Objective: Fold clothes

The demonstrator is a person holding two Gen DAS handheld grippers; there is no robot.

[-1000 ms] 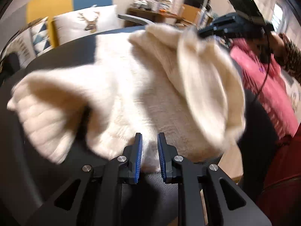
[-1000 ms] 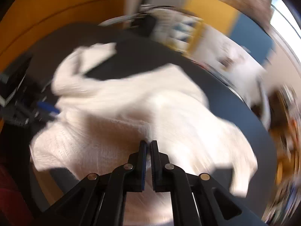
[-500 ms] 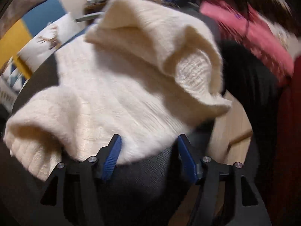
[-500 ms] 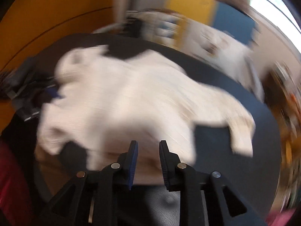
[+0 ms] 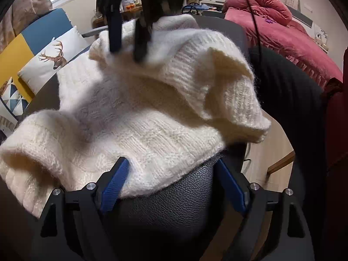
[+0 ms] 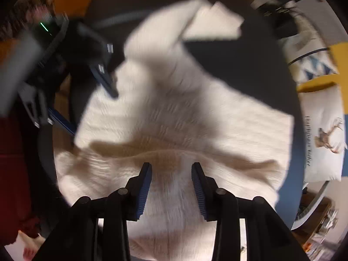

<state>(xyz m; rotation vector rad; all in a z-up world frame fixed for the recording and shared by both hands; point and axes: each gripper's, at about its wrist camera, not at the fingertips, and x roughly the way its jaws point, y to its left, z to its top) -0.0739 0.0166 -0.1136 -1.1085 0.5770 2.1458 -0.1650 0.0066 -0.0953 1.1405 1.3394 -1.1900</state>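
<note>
Both grippers have just been opening: left gripper [image 5: 171, 178] stands wide across the sweater [image 5: 139, 108] hem, unpressed; right gripper [image 6: 171, 187] hovers parted above it.

We see a cream knitted sweater [image 5: 139, 117] lying rumpled on the dark round table [image 5: 174, 204], one ribbed edge folded over its body, a sleeve stretched outward.

Left wrist camera sits low and close, looking forward and steeply down over the fluffy cream knitted sweater [image 5: 139, 117] on the dark leather-look round table [image 5: 174, 198]. Right wrist camera hangs straight above, close, badly blurred. Both views share that sweater and the white deer-print cushion [image 5: 54, 58] (each also catches the other's rig).
</note>
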